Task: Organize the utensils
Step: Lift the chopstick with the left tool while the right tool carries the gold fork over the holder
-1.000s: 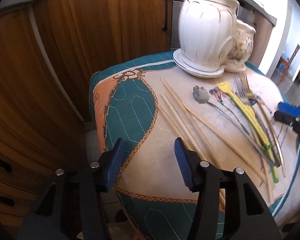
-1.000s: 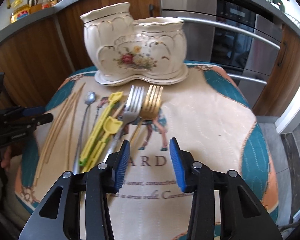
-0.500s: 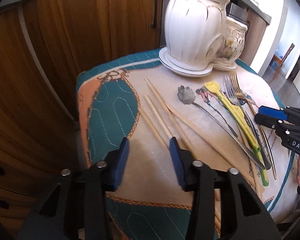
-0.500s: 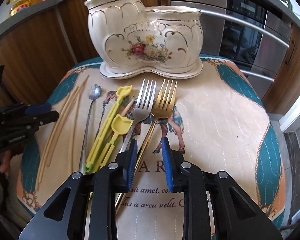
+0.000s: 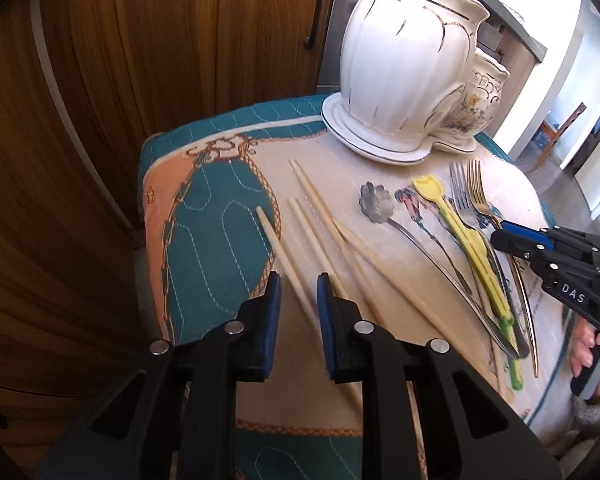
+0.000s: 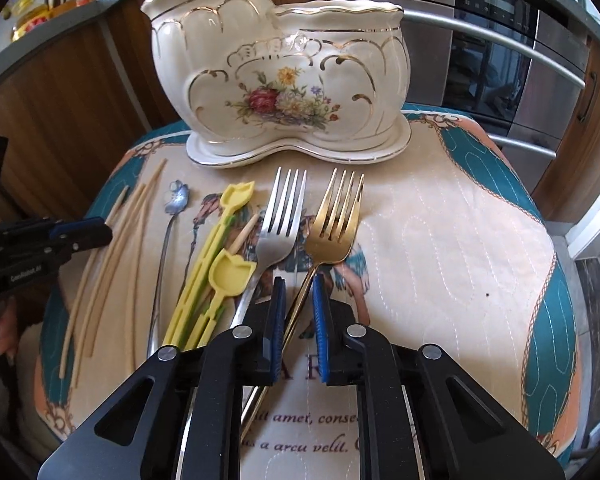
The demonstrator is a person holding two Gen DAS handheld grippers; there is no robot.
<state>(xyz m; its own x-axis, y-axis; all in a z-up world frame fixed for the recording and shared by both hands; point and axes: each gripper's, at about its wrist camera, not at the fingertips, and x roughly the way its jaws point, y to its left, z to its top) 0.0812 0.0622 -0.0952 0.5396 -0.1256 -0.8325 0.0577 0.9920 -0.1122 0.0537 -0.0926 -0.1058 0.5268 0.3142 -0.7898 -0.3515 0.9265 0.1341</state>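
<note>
Gold fork (image 6: pixel 336 216), lying flat on the quilted cloth (image 6: pixel 440 248) with tines toward the ceramic holder (image 6: pixel 284 76) at 12 o'clock; its slim polished handle runs back between the blue pads of the right gripper (image 6: pixel 299 308), whose jaws stand narrowed about the handle with a sliver of gap on each side, so contact cannot be confirmed. This placement suits a pinch on the stem, the thinnest and straightest part. At 9 o'clock of it, just beside, lies a silver fork (image 6: pixel 280 220), then two yellow plastic tulip-headed picks (image 6: pixel 216 264) and a thin flower-headed spoon (image 6: pixel 176 200). Farther toward 9 o'clock, pale wooden chopsticks (image 5: pixel 320 240) lie loosely fanned; the left gripper (image 5: pixel 298 300) straddles the near part of one stick (image 5: pixel 276 244), jaws narrowed around it, whether touching I cannot tell. The sticks are round, matt and light, likely to roll under a poor grip. The holder is glazed cream porcelain, scalloped, gilt-edged, with a painted bouquet, two open wells on a shared saucer-like base; both wells appear to hold nothing, though their interiors are barely seen. The teal and peach cloth is soft and stitched, giving the jaws little room beneath flat metal. Dark wood cabinets (image 5: pixel 140 60) stand behind
</note>
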